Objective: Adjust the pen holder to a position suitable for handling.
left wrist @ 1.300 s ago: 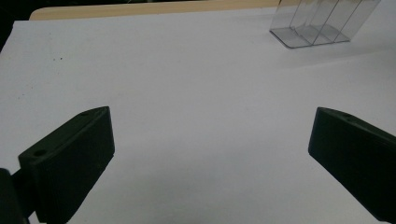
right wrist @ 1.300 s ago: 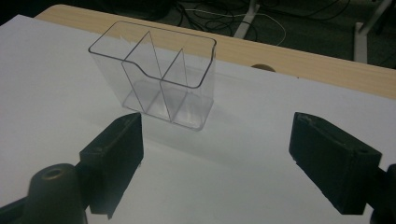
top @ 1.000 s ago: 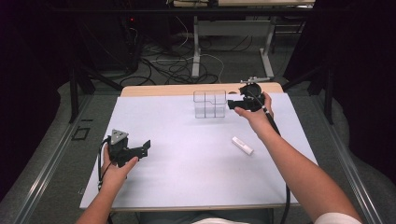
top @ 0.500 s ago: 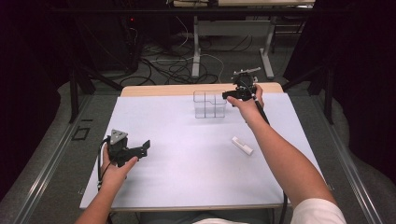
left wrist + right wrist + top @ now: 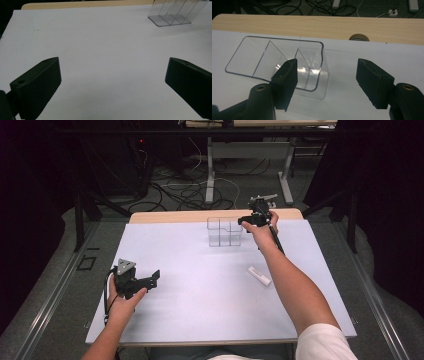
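Observation:
A clear plastic organiser (image 5: 224, 232) with three compartments stands at the back of the white table cover (image 5: 200, 290). My right gripper (image 5: 244, 221) hovers at the organiser's right end. In the right gripper view the right gripper (image 5: 327, 66) is open. Its jaws have just been closing. One jaw is over the organiser's (image 5: 262, 57) right compartment and the other is outside it, so the end wall lies between them, untouched. My left gripper (image 5: 151, 279) rests low at the front left. The left gripper (image 5: 112, 61) is wide open and holds nothing, with the organiser (image 5: 175, 15) far ahead.
A small white oblong piece (image 5: 259, 276) lies on the cover right of centre, beside the right forearm. A bare wooden strip (image 5: 312, 25) with a round cable hole (image 5: 359, 37) runs along the table's far edge. Cables and desk legs lie on the floor beyond.
The right hand has moved left and slightly down, from beside the organiser to over its right end. Its jaws stand narrower than before. The left hand has stayed put.

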The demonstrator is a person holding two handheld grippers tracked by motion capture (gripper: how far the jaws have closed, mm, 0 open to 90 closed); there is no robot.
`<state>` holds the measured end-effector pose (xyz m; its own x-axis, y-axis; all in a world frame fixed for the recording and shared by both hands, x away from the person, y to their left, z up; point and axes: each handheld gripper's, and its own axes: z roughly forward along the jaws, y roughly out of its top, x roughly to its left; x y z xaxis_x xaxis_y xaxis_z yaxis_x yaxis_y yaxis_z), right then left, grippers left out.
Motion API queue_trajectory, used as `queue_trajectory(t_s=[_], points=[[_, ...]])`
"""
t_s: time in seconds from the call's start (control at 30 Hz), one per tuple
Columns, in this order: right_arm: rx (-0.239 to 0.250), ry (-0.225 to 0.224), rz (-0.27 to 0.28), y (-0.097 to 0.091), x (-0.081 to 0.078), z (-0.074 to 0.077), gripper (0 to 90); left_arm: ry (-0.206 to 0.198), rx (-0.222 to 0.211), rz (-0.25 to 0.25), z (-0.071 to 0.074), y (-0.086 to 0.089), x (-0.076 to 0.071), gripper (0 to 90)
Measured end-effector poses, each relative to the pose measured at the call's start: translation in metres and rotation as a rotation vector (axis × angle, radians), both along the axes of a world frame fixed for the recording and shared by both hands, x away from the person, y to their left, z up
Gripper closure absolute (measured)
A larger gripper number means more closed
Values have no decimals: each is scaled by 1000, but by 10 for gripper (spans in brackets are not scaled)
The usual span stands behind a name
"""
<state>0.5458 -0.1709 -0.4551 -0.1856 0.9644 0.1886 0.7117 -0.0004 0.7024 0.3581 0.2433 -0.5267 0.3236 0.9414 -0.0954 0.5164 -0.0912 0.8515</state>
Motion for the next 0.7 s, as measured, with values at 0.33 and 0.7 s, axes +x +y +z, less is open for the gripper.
queue_trajectory(t_s=[0.33,0.7], points=[[6,30,-7,-3,7,-13,415,13,3,-5,-1,0,0,3],[4,45,3,5,11,-23,516,14,2,-9,-1,0,0,4]])
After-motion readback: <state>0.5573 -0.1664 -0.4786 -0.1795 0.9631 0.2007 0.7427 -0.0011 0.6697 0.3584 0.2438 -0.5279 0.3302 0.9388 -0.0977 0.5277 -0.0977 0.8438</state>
